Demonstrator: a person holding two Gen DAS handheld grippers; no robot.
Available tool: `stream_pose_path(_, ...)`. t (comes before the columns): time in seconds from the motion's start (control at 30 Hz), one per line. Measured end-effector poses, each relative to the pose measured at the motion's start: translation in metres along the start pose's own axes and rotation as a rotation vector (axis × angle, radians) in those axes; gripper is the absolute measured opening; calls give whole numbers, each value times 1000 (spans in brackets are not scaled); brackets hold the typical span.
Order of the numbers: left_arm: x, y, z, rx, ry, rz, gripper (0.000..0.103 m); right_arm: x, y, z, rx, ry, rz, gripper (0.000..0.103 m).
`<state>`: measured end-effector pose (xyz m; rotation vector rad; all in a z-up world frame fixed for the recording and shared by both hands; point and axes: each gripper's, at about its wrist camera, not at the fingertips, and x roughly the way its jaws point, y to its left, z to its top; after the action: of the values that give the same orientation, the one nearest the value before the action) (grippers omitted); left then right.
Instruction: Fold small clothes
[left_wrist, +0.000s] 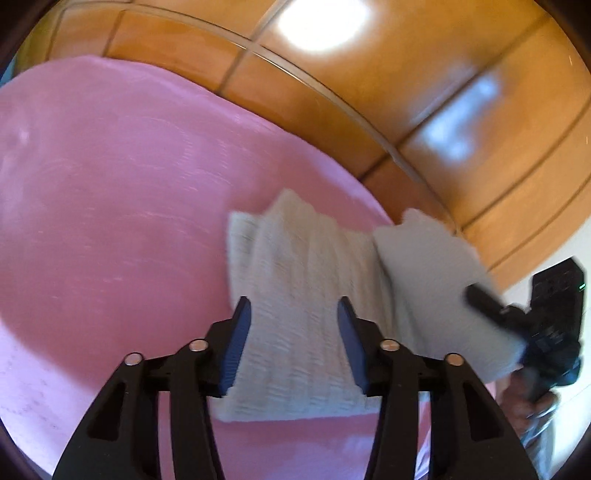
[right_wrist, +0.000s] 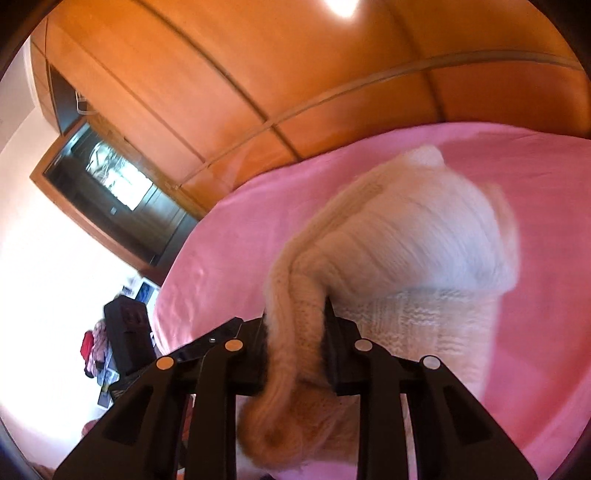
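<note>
A small cream knitted garment (left_wrist: 295, 295) lies on a pink bed sheet (left_wrist: 110, 203). My left gripper (left_wrist: 293, 314) is open, its blue-padded fingers held apart just above the flat part of the knit. In the left wrist view my right gripper (left_wrist: 480, 295) lifts the garment's right part. In the right wrist view my right gripper (right_wrist: 295, 332) is shut on a bunched fold of the knitted garment (right_wrist: 406, 240), which rises from the sheet (right_wrist: 535, 184) and arches over the flat part.
A wooden wardrobe (left_wrist: 369, 74) stands beyond the bed's far edge. In the right wrist view a dark screen in a wooden frame (right_wrist: 110, 184) and a black case (right_wrist: 125, 332) with clothes beside it sit to the left, off the bed.
</note>
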<state>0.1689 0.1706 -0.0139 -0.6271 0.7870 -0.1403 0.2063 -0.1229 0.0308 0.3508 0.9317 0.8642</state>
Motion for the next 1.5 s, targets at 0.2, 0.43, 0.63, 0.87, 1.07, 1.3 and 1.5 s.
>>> stream_pose_path(0.2,-9,14,4,-84,7,-127,62,59,22,-22,-143,88,-71,24)
stream_pose_path(0.43,1,6,11,-130,49,-228,72,26,33,-54,-261,21,16,75)
stream_pose_path(0.63,25,-11,11,-117,140,-248,78,-31,-4,-83,-191,-68,-40,80)
stream_pose_path(0.87,76,-31,2,-109,258,-207,77,-70,-63,-110,-56,-130,-169,80)
stream_pose_path(1.07,82,-56,9,6,188,-126,13,-86,-69,-119,-25,-160,-205,77)
stream_pose_path(1.3,18,-75,25,188,-19,-40,12,-63,-29,-92,-135,-182,-144,68)
stream_pose_path(1.5,75,-45,-9,267,110,215,13,1,-32,-117,-167,-38,-236,66)
